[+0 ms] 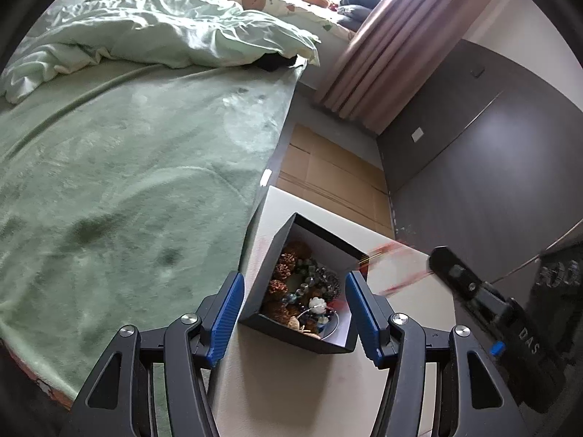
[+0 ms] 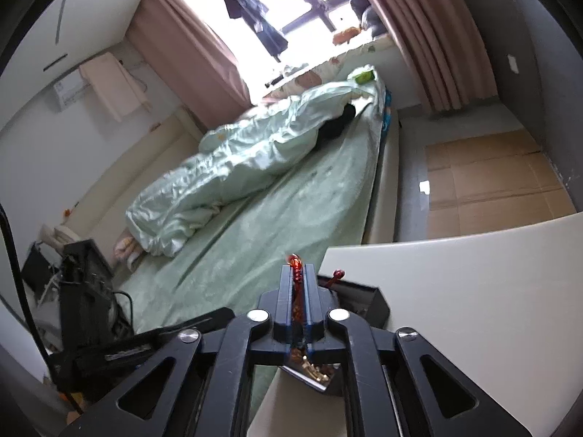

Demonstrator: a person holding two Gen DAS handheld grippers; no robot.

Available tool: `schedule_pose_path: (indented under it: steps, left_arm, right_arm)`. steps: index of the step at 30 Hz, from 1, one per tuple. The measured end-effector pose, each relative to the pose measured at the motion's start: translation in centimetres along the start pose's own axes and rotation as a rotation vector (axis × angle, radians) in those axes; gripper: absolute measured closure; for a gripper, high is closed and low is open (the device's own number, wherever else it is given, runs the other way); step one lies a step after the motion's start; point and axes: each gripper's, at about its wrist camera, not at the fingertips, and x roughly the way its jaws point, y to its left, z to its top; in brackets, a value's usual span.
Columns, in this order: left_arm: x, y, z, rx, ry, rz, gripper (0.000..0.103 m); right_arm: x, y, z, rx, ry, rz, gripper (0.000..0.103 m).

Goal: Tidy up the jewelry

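The left gripper (image 1: 294,309) sits nearest the lens, its blue pads (image 1: 229,313) standing wide on either side of a black jewelry box (image 1: 266,255) without touching its walls; the box lies open on a white table (image 1: 328,393), close to the table's left edge, and is heaped with brown seed beads, grey-green stone beads and a small white flower piece; the gap between each pad and the box wall is narrow. In the right wrist view the right gripper (image 2: 297,273) has its jaws nearly closed, with a red beaded strand (image 2: 295,266) pinched between the pads and its tip poking out past them; in the left wrist view the same strand is only a red blur hanging beside the box's far corner, with the right gripper's black body to the right of it. Left of the table, just beside its edge, runs a bed with a green blanket (image 1: 127,167) and a crumpled pale duvet (image 1: 153,32); beyond the table lie flattened cardboard (image 1: 328,167) on the floor, a pink curtain (image 1: 382,54) and a dark wall; the table's right half is bare.
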Motion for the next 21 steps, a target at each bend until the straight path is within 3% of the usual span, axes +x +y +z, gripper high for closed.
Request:
schedule_pose_path:
  steps: [1, 2, 4, 12, 16, 19, 21]
  left_arm:
    - [-0.2, 0.0, -0.1, 0.003, -0.002, 0.001, 0.031]
    - [-0.5, -0.1, -0.2, 0.008, -0.005, -0.001, 0.027]
    - [-1.0, -0.3, -0.4, 0.02, -0.015, -0.004, 0.019]
    - [-3.1, -0.9, -0.7, 0.038, -0.038, -0.017, 0.014]
    - [-4.2, -1.9, -1.3, 0.065, -0.051, -0.024, 0.007]
    - [-4.9, -3.1, -2.0, 0.104, -0.052, -0.033, 0.005]
    - [-5.5, -4.1, -2.6, 0.138, -0.053, -0.016, 0.004]
  right_arm:
    - [0.7, -0.1, -0.1, 0.01, 0.034, -0.014, 0.053]
    - [0.7, -0.2, -0.3, 0.017, 0.039, -0.025, 0.035]
    - [0.4, -0.4, -0.9, 0.022, 0.03, -0.047, 0.033]
    - [-1.5, -1.1, -1.8, 0.049, 0.08, -0.094, 0.033]
    - [-3.8, -0.9, -1.9, 0.043, 0.073, -0.143, 0.02]
    - [-5.7, -0.7, -2.1, 0.045, 0.077, -0.163, 0.016]
    - [-6.7, -0.6, -2.2, 0.047, 0.078, -0.21, 0.004]
